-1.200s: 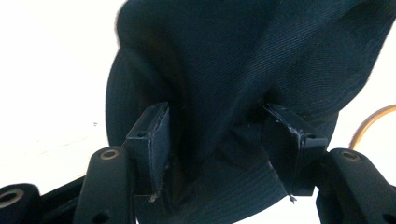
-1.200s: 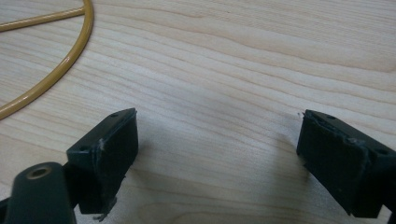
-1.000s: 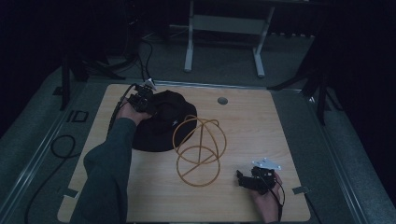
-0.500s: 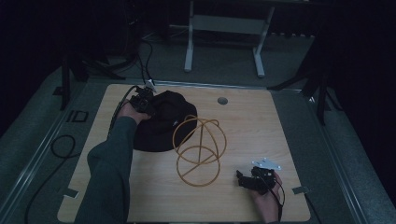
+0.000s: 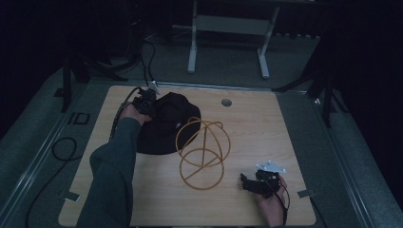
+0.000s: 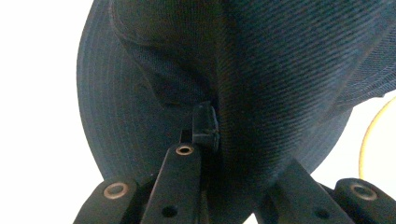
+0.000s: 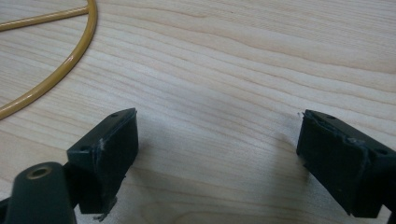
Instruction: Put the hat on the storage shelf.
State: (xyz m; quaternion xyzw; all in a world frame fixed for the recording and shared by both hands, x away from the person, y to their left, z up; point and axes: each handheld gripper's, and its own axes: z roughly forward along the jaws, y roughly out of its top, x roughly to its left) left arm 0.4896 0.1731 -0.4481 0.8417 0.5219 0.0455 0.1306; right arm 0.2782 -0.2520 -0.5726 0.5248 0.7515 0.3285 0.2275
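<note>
Left tongs (image 5: 148, 97) are clamped on my black hat (image 5: 166, 123), upper left of the worktop (image 5: 285, 123); right tongs (image 5: 244, 183) gape wide near the yellow wire frame (image 5: 202, 147), lower right.

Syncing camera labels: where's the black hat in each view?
High view: black hat lies left of centre on the table, left gripper at its far-left edge.
Left gripper view: its fabric sits pinched between the jaws.
Right gripper view: not in it.
Shared landmark: yellow wire stand.
</note>
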